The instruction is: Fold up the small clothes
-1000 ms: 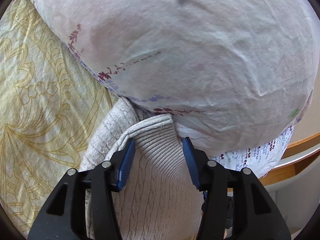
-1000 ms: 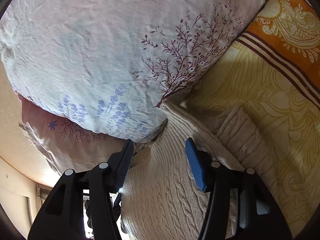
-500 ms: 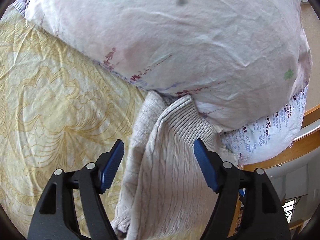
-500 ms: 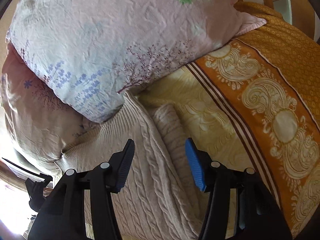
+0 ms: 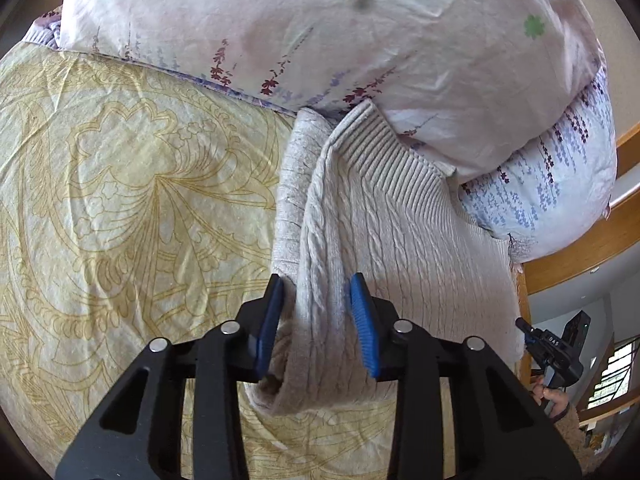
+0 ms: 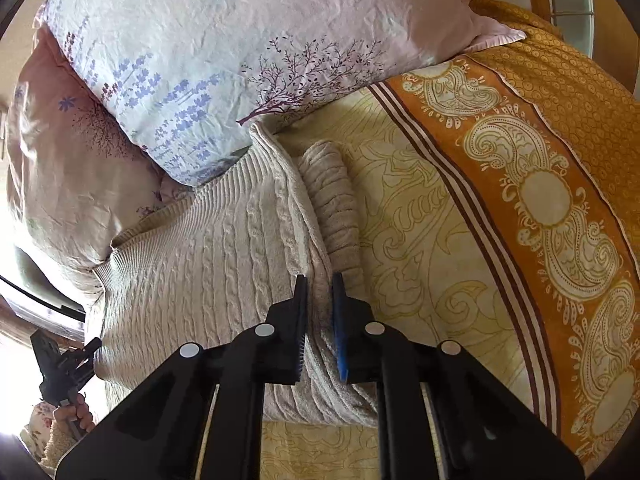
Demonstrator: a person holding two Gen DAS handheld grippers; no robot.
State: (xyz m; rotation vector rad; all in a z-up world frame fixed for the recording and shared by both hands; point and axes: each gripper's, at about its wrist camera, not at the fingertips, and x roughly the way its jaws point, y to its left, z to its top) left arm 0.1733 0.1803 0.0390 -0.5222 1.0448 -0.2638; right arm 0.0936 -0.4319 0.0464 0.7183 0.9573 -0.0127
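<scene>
sweater (image 5: 404,216): cream cable-knit, on yellow bedspread (image 5: 120,184), hem tucked under pillow (image 5: 360,40), near end cut off | left gripper (image 5: 317,322): jaws just closing, apparently pinching its folded edge | right gripper (image 6: 319,328): clamped on opposite edge

sweater (image 5: 400,240) on bedspread (image 5: 120,200) — before pillows (image 5: 360,40)

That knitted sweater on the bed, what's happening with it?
A person is folding the cream cable-knit sweater with a handheld gripper in each hand. The left gripper has just been closing around one folded side edge; the right gripper is shut on the opposite edge. Its ribbed hem lies against the floral pillows.
</scene>
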